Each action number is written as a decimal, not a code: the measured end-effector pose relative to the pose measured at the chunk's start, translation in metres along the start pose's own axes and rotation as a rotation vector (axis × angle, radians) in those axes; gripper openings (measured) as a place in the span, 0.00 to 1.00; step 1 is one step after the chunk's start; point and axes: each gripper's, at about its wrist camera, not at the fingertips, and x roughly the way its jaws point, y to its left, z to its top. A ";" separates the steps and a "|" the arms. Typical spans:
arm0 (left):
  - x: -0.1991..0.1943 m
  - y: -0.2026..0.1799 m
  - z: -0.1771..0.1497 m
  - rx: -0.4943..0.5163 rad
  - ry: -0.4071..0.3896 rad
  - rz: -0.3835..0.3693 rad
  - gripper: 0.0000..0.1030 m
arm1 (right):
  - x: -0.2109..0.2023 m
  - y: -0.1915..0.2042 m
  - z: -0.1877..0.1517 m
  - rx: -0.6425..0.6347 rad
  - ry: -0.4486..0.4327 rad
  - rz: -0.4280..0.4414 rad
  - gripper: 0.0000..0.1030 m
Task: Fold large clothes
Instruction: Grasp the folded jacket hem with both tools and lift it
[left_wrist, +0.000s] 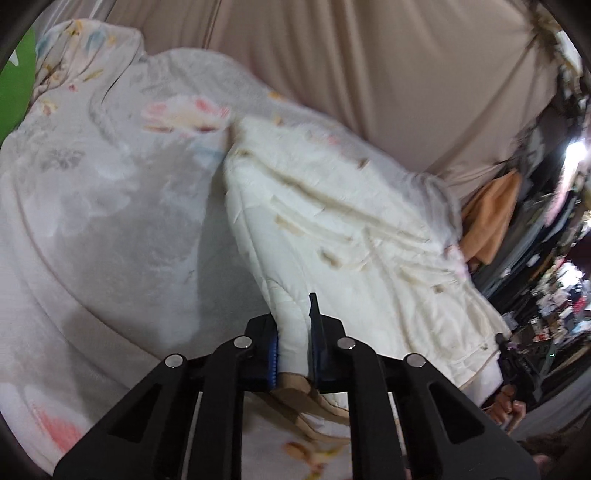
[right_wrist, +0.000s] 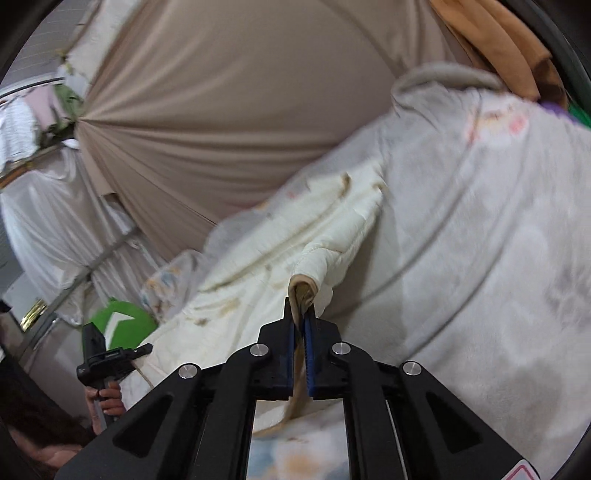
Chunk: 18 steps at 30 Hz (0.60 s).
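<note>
My left gripper (left_wrist: 295, 332), at the lower centre of its frame, is clamped on a thick fold of the cream quilted garment (left_wrist: 332, 221), which stretches up and right from the jaws. My right gripper (right_wrist: 301, 325) pinches the garment's tan edge (right_wrist: 303, 291), the cream fabric spreading to the upper left over a floral blanket (right_wrist: 480, 240).

Cream quilted garment (left_wrist: 332, 221), pale floral blanket (left_wrist: 92, 184), beige curtain (left_wrist: 369, 55)
</note>
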 end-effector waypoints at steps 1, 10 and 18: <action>-0.014 -0.006 0.000 0.006 -0.031 -0.034 0.10 | -0.015 0.010 0.003 -0.036 -0.030 0.027 0.05; -0.097 -0.059 0.028 0.124 -0.292 -0.142 0.11 | -0.090 0.053 0.056 -0.125 -0.322 0.173 0.05; 0.045 -0.066 0.114 0.128 -0.112 0.121 0.13 | 0.043 0.014 0.126 -0.055 -0.179 -0.038 0.05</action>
